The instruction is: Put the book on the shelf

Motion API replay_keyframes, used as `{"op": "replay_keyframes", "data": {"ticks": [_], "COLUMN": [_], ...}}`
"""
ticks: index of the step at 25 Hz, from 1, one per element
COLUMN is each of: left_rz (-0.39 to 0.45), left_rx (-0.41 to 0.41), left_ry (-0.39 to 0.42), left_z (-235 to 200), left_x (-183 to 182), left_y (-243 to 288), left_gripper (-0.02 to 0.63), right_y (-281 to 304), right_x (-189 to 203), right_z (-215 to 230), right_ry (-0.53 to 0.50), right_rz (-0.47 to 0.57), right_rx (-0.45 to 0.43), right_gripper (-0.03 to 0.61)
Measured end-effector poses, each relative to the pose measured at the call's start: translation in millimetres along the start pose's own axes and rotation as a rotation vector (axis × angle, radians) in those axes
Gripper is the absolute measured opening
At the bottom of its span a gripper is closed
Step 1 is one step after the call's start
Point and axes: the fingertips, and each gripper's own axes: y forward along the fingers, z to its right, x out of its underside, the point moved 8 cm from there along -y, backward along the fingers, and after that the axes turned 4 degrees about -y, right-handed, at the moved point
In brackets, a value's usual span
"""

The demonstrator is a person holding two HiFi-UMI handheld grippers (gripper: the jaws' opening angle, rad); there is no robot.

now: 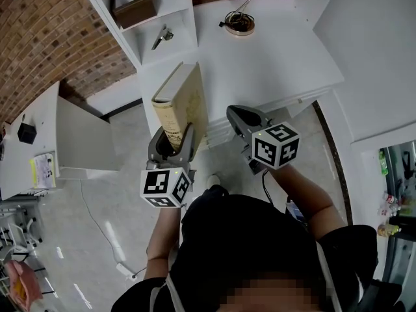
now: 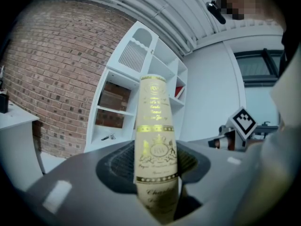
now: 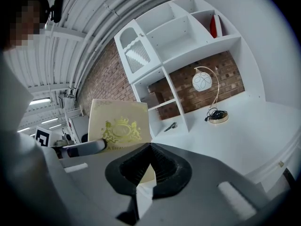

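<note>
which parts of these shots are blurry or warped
Head view: fisheye bows the brick wall, the book is sharp. Left gripper view: the book's spine blurs at the bottom nearest the lens, its gold print higher up is crisp. Right gripper view: the lines of the shelf curve, the corners go black.

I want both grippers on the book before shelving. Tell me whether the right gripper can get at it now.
Probably yes. The book stands upright in the left gripper, its broad cover facing the right gripper with nothing between them. The right jaws are together, so they must open first.
</note>
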Motion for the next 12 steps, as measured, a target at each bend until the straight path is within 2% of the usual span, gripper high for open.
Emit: {"op": "replay_keyframes", "data": {"ticks": [12], "left_rz": [-0.003], "left_rx": [0.052], "left_ry": [0.006], "left_z": [-40], "left_x": [-11], "left_y": [30], "left_gripper": [0.206], "right_y": [43], "right_x": [-20], "right_z": [1], "right_ry": [-0.007], "right_rz": [0.019], "right_rx": [0.041], "right_gripper": [-0.004]}}
